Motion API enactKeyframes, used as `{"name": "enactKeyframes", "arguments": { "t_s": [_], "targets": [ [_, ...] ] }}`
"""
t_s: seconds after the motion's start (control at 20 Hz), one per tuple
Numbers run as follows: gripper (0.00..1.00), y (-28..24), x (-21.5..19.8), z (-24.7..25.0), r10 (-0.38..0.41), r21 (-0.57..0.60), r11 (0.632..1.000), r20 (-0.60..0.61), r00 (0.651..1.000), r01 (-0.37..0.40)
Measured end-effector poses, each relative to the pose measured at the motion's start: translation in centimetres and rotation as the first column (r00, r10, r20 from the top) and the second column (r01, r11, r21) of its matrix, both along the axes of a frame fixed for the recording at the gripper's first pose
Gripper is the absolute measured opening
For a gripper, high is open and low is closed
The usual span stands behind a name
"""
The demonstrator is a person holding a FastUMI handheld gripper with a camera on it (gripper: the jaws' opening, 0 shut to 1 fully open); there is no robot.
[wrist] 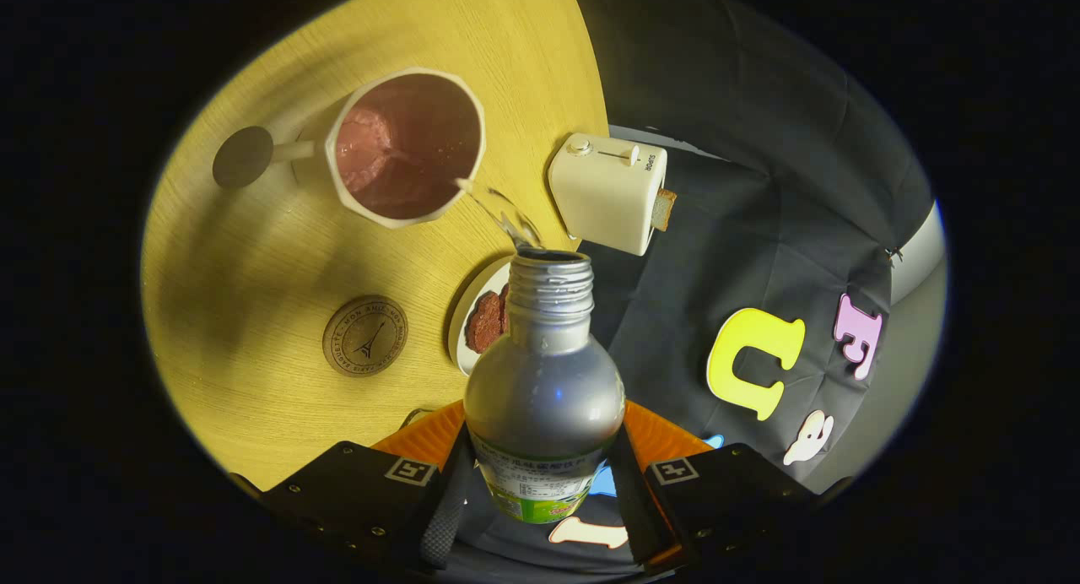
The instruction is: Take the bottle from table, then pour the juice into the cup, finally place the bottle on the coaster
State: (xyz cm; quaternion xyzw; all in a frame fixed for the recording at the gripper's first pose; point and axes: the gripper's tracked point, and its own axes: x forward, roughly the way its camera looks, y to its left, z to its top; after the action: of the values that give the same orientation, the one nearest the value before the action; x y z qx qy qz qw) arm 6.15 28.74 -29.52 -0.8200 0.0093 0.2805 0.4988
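My gripper (540,470) is shut on a clear plastic bottle (544,381), one finger on each side of its body. The bottle is tipped forward with its open threaded neck pointing away from me. A thin stream of liquid (494,213) arcs from the neck into a white angular cup (407,148) that stands on the yellow wooden table (253,272). The cup's inside looks pinkish and wet. A round brown coaster (364,335) with an embossed tower lies on the table, nearer to me than the cup and left of the bottle.
A white plate (474,318) with a dark round cookie lies just beyond the bottle's shoulder. At the table's edge a cream toaster (607,191) stands with a slice of bread sticking out. A dark round thing (243,156) sits by the cup's handle.
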Motion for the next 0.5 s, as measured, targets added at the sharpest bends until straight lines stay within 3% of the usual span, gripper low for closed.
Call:
{"name": "enactKeyframes", "arguments": {
  "t_s": [0.5],
  "targets": [
    [0.77,0.3,0.26,0.11,0.024,-0.022,0.999,0.006,1.0,-0.024]
  ]
}}
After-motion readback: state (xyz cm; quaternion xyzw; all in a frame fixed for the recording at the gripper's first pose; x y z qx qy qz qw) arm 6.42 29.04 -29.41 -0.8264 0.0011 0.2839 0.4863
